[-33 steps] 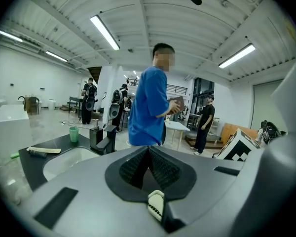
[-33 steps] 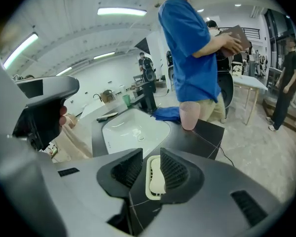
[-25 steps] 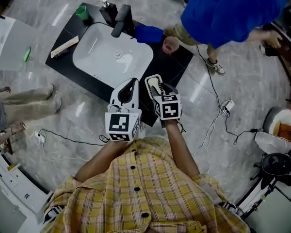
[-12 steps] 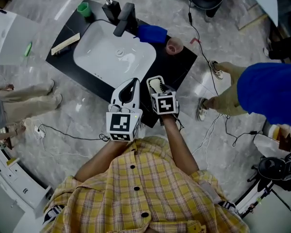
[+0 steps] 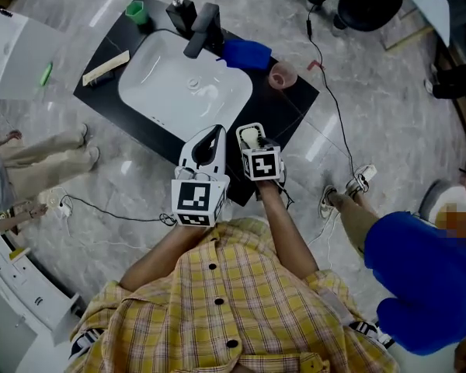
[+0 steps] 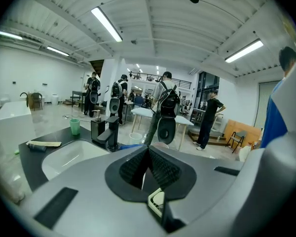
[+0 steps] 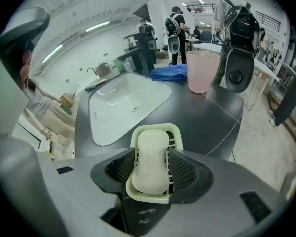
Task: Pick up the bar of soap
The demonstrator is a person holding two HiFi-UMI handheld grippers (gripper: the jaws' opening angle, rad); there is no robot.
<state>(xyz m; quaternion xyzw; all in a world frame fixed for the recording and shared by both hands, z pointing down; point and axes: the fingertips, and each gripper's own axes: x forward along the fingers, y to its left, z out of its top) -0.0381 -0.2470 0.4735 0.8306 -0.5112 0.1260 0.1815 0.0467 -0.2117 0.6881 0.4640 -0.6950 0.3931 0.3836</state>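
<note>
1. Bar of soap (image 7: 150, 154): off-white, matte, smooth oblong with rounded ends and a slightly pinched waist. Faint embossing on the top face, unreadable.
2. Lying flat and lengthways in soap dish (image 7: 155, 128): pale green-cream plastic, rounded rectangle, slotted floor, raised rim. Parked on the near corner of the countertop, right of the basin.
3. Right gripper (image 7: 152, 172): pointing steeply down over the dish, jaws just been opening and now spread wide. Ribbed black pads (image 7: 183, 171) on either side of the bar, with soap and dish between them. No visible squeeze on the bar; contact not clear.
4. Left gripper (image 6: 148, 168): ribbed black pads meeting at the tips, nothing between them. Held just beside the right gripper, above the counter's front edge.
5. Countertop (image 7: 212, 112): matte black slab, flat, square-edged.
6. Basin (image 7: 123, 107): glossy white, rounded rectangle, sunk into the slab, drain in the middle.
7. Behind the basin: angular black faucet (image 5: 202, 29), dark dispenser (image 5: 179, 10), green cup (image 5: 135, 9).
8. Far right of the slab: crumpled blue cloth (image 7: 166, 73) and a translucent pink tumbler (image 7: 203, 70), just beside each other.
</note>
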